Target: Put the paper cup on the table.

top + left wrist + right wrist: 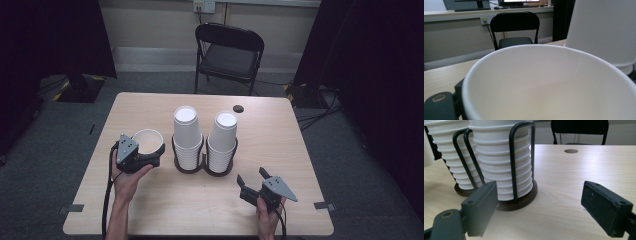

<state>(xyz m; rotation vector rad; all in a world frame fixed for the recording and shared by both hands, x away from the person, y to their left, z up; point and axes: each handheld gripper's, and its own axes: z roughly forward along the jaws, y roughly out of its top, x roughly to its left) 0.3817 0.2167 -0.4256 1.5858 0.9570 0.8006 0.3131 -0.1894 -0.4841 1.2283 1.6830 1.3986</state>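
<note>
Left claw (152, 156) of ours holds a single white paper cup (148, 141), mouth up, its black jaws set around the cup's wall; in the left gripper view the cup's rolled rim (524, 48) and smooth matte inside with one faint vertical seam sit right at the jaws. Just to the right of this claw stand two stacks of upturned white paper cups (187, 135), ribbed by their nested rims, each in a dark wire holder (204, 167) with a round brown base. Our right claw (250, 184) rests low on the pale wood-grain table (280, 140), nearer us than the stacks, jaws spread wide with nothing between them; its flat rectangular pads (482, 207) look dull and rubbery. Beyond it a small round hole (571, 151) marks the tabletop. We can read no writing on the cups
</note>
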